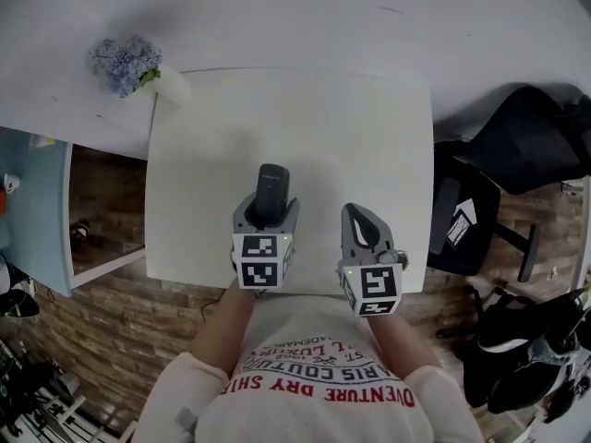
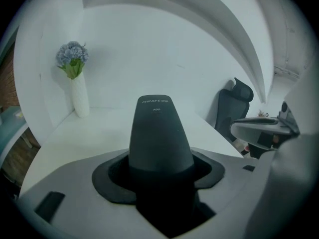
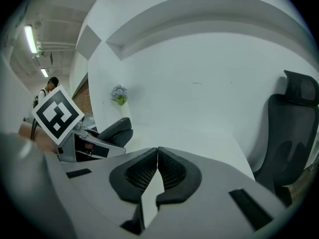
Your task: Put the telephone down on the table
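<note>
A dark grey cordless telephone (image 1: 271, 193) sticks forward out of my left gripper (image 1: 266, 218), held above the near part of the white table (image 1: 305, 127). In the left gripper view the telephone (image 2: 159, 133) fills the space between the jaws, gripped on both sides, its rounded end pointing toward the wall. My right gripper (image 1: 364, 233) hovers to the right of it near the table's front edge, jaws pressed together with nothing between them. The right gripper view shows its black pads (image 3: 172, 171) meeting at the tips, and the telephone (image 3: 115, 129) to the left.
A white vase with blue flowers (image 1: 129, 65) stands at the table's far left corner. A black office chair (image 1: 480, 220) is right of the table. To the left are a brick wall and a blue cabinet (image 1: 32, 210).
</note>
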The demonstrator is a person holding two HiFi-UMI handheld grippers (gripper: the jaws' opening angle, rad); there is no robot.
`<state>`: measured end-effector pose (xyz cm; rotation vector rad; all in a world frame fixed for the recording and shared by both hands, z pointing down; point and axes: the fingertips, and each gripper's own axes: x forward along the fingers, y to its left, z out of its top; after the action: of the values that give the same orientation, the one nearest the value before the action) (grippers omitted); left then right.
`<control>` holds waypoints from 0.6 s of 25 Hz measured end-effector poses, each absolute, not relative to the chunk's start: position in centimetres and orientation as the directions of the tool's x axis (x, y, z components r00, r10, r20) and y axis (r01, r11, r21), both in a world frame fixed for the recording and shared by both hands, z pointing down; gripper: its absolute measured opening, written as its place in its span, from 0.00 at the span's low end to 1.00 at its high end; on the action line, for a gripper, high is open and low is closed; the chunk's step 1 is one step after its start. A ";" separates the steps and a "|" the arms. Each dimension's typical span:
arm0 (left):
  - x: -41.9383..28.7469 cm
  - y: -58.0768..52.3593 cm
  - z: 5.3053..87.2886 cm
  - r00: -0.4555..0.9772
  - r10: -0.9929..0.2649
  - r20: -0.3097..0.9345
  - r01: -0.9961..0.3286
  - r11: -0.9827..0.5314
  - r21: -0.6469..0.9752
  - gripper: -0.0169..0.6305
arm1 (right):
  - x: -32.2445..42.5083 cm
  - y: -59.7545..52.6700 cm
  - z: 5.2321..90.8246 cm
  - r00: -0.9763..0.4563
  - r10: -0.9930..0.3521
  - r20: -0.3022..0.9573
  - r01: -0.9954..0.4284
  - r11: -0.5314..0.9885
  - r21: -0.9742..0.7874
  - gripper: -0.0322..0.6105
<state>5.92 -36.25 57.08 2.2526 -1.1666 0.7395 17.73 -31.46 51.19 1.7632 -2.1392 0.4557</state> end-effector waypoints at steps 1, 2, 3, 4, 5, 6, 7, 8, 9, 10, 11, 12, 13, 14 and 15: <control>6.3 -36.9 57.7 0.478 -0.573 0.665 -0.844 -0.511 0.165 0.49 | 18.1 -31.8 51.7 -0.183 -0.873 0.452 -0.982 0.185 -0.041 0.09; 6.8 -37.6 58.4 0.468 -0.573 0.673 -0.846 -0.510 0.155 0.49 | 18.4 -32.1 52.2 -0.187 -0.868 0.460 -0.981 0.187 -0.045 0.09; 7.2 -38.1 59.3 0.458 -0.568 0.684 -0.849 -0.507 0.147 0.49 | 18.8 -32.3 52.8 -0.190 -0.863 0.469 -0.981 0.189 -0.050 0.09; 7.5 -38.6 60.1 0.446 -0.559 0.699 -0.852 -0.503 0.142 0.49 | 19.2 -32.5 53.5 -0.192 -0.856 0.480 -0.981 0.188 -0.056 0.09; 7.9 -38.9 60.9 0.436 -0.546 0.716 -0.856 -0.498 0.141 0.49 | 19.5 -32.7 54.1 -0.194 -0.850 0.490 -0.980 0.188 -0.063 0.09; 8.2 -39.3 61.5 0.427 -0.531 0.732 -0.858 -0.493 0.143 0.49 | 19.8 -33.0 54.6 -0.197 -0.844 0.500 -0.980 0.188 -0.069 0.09; 8.5 -39.7 62.2 0.419 -0.518 0.746 -0.861 -0.488 0.145 0.49 | 20.0 -33.3 55.0 -0.200 -0.838 0.507 -0.979 0.189 -0.074 0.09; 8.8 -40.1 62.8 0.412 -0.507 0.757 -0.863 -0.483 0.146 0.49 | 20.2 -33.6 55.3 -0.204 -0.835 0.512 -0.978 0.192 -0.077 0.09; 9.0 -40.5 63.4 0.404 -0.497 0.768 -0.866 -0.477 0.147 0.49 | 20.4 -33.9 55.5 -0.208 -0.832 0.515 -0.978 0.195 -0.081 0.09; 9.2 -40.8 64.0 0.397 -0.489 0.777 -0.870 -0.470 0.148 0.49 | 20.6 -34.2 55.7 -0.212 -0.830 0.516 -0.977 0.198 -0.084 0.09; 9.4 -41.1 64.6 0.388 -0.482 0.786 -0.874 -0.463 0.148 0.49 | 20.7 -34.4 55.9 -0.216 -0.829 0.517 -0.976 0.200 -0.087 0.09; 9.6 -41.2 65.2 0.379 -0.477 0.793 -0.878 -0.455 0.146 0.49 | 20.9 -34.6 56.0 -0.219 -0.827 0.517 -0.975 0.202 -0.091 0.09; 9.7 -41.3 65.7 0.369 -0.473 0.800 -0.883 -0.448 0.142 0.49 | 21.1 -34.7 56.2 -0.222 -0.826 0.518 -0.975 0.203 -0.095 0.09; 9.8 -41.4 66.1 0.359 -0.470 0.807 -0.886 -0.442 0.136 0.49 | 21.3 -34.9 56.4 -0.224 -0.824 0.520 -0.974 0.203 -0.098 0.09; 9.9 -41.4 66.5 0.349 -0.465 0.813 -0.889 -0.439 0.131 0.49 | 21.3 -34.9 56.6 -0.226 -0.823 0.522 -0.974 0.203 -0.103 0.09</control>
<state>9.89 -41.44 66.47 2.0437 -1.1753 0.9623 21.34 -34.93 56.59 1.6823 -2.1315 0.5938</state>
